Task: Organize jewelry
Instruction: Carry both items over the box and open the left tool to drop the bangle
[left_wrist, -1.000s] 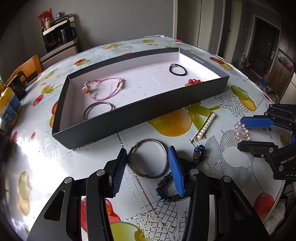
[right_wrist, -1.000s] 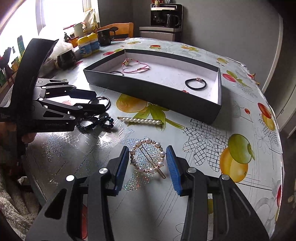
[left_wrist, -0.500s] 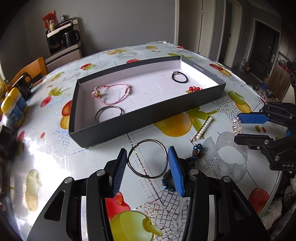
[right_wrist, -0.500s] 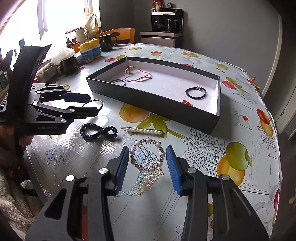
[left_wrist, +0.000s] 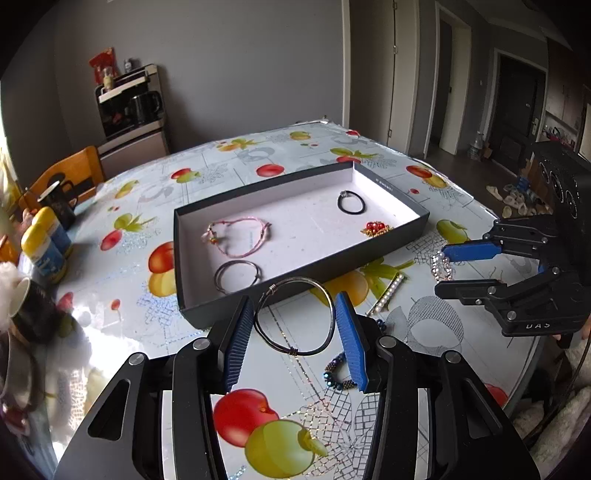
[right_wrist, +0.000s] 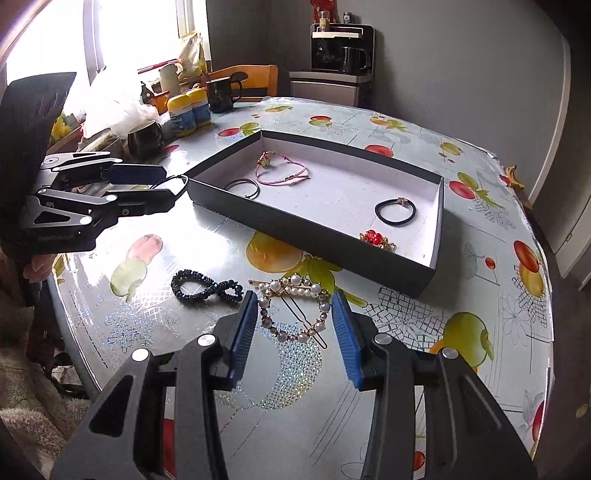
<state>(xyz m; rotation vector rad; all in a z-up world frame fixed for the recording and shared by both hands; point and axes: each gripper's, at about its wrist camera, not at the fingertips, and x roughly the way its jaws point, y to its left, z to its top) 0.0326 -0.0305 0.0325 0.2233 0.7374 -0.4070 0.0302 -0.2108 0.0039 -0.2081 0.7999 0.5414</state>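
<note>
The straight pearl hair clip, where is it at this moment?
In the left wrist view the pearl hair clip lies on the table, right of centre, just outside the box, near its front right corner.

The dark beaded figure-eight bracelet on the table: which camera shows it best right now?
The right wrist view. There the dark beaded figure-eight bracelet lies whole and unobstructed on the fruit-print tablecloth, left of the right gripper. In the left wrist view only parts of it show, mostly hidden behind the left gripper's blue finger.

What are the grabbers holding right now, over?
Left gripper shut on wire bangle, lifted. Right gripper shut on pearl ring clip, lifted. Tray ahead, nothing blocking.
</note>
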